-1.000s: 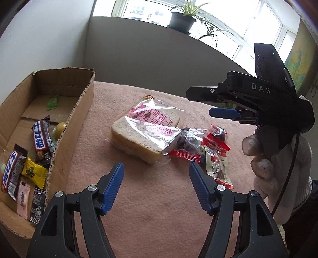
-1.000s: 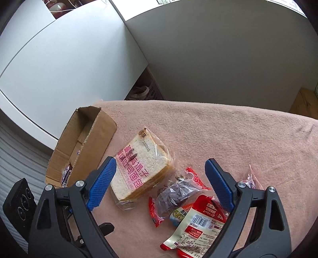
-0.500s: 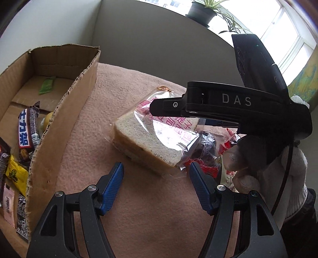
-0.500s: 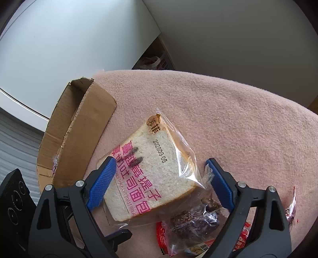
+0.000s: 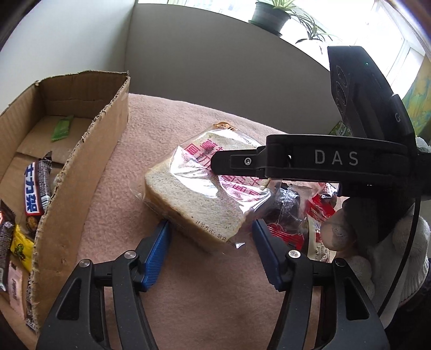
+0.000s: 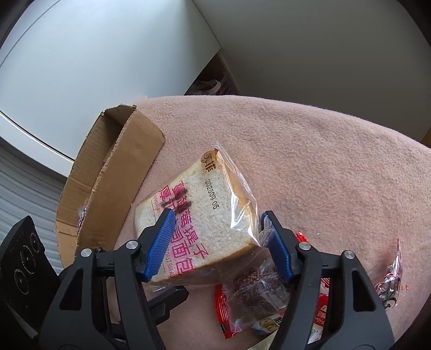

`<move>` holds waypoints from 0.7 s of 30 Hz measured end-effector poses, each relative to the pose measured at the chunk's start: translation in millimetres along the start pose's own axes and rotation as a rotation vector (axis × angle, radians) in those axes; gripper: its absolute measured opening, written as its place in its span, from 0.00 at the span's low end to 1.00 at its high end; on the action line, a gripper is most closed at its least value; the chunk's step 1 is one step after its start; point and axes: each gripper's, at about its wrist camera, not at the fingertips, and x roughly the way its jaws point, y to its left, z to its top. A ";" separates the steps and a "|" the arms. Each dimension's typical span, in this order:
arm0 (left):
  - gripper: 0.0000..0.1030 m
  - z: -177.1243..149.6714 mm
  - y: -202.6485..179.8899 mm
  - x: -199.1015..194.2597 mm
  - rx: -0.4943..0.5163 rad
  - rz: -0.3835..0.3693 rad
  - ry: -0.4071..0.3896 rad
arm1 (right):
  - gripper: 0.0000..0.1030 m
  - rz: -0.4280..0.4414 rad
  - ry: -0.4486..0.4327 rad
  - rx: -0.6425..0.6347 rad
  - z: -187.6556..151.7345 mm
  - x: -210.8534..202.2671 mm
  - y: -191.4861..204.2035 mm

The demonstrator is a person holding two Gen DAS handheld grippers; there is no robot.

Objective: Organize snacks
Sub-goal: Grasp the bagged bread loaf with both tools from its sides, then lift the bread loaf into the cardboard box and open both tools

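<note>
- The bag of bread (image 6: 199,215) is a thick slice in a clear wrapper with pink writing. It lies on the pink cloth (image 6: 309,150), just beside the cardboard box (image 6: 107,188).
- The right gripper (image 6: 215,242) is down over the bread. Its blue pads (image 6: 159,242) sit on either side of the slice, and its jaws have just been closing with the bread between them. One pad looks to be on the bread and the other on the crinkly wrapper, but I cannot tell if they squeeze it yet.
- The left gripper (image 5: 210,253) is at the near corner of the bread (image 5: 194,199). Its jaws are partly open and have just been closing a little. The corner of the bread sits between its pads, and one pad is right at the edge, but I cannot tell if it presses.
- A hand in a white glove (image 5: 377,242) holds the right gripper's black handle.
- Beside the bread lies a small pile of other snacks (image 6: 256,293), in red and clear wrappers.
- One more shiny wrapper (image 6: 390,280) lies apart on the cloth.
- Inside the box (image 5: 80,167) there are candy bars (image 5: 33,188), a yellow packet (image 5: 21,250) and a green packet (image 5: 62,128).
- A potted plant (image 5: 272,13) stands by the window.
</note>
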 end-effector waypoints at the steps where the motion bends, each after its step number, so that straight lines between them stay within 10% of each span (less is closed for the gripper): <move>1: 0.60 -0.3 -0.9 -1.8 0.002 0.001 -0.005 | 0.62 -0.008 -0.004 -0.004 -0.8 -1.8 2.7; 21: 0.57 -8.4 10.4 -75.0 0.018 -0.080 -0.191 | 0.60 -0.127 -0.151 -0.145 -7.8 -65.9 75.4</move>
